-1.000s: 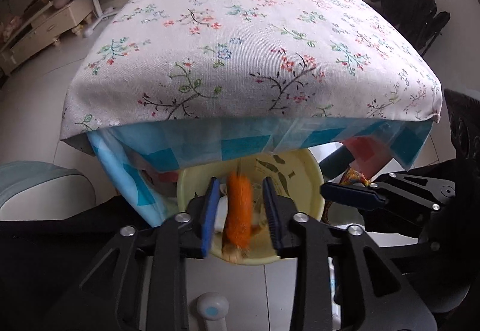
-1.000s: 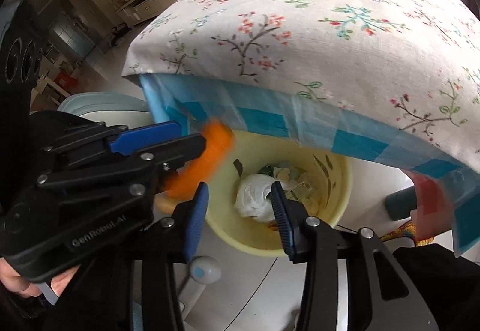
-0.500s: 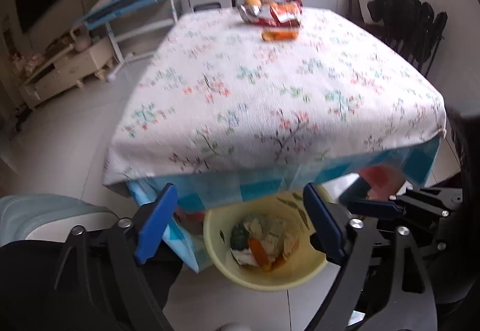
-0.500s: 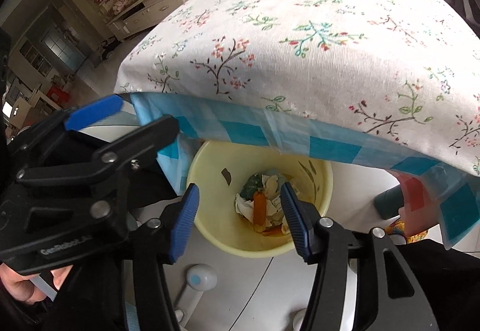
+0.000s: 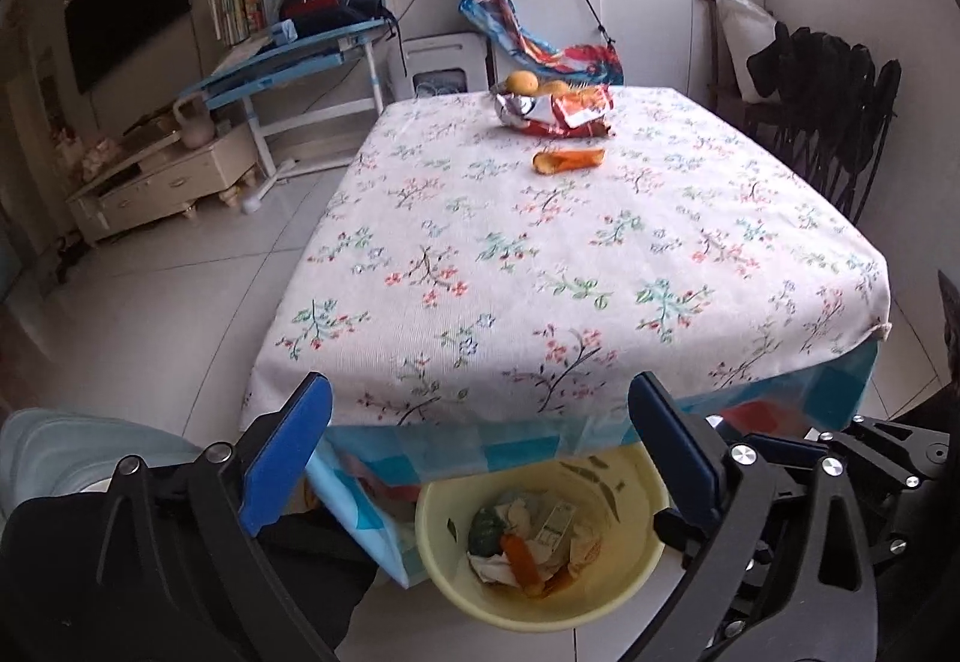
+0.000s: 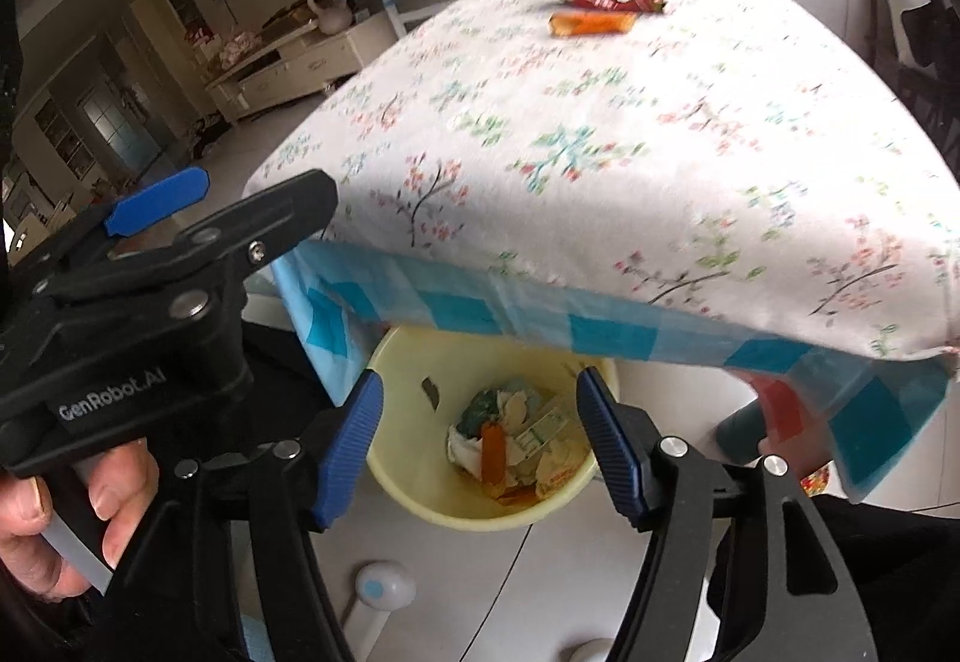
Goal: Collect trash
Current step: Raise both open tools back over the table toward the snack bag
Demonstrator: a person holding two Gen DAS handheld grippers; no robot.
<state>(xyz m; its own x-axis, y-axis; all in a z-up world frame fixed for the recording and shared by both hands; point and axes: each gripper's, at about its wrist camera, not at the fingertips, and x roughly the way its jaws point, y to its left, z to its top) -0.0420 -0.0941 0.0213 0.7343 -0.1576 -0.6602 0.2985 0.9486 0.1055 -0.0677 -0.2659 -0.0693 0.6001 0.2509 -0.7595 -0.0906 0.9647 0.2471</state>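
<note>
The yellow bin (image 5: 624,590) sits on the floor at the near edge of the table (image 5: 540,254); its far rim is hidden under the hanging blue-checked cloth in both views. Inside, an orange wrapper (image 5: 521,560) lies on crumpled paper and scraps, long axis running near to far; most other contents are too jumbled to identify. The left gripper (image 5: 480,452) has just been opening and stands wide apart with nothing between the pads. The right gripper (image 6: 480,440) has also just been opening, jaws parted and empty — the bin is framed between them. Only the right wrist view shows a hand (image 6: 66,518) on the left gripper's trigger; that view is motion-blurred. At the far end of the table lie another orange wrapper (image 5: 569,160), long axis left to right, and a heap of snack bags (image 5: 555,113), partly cut off in the right view.
</note>
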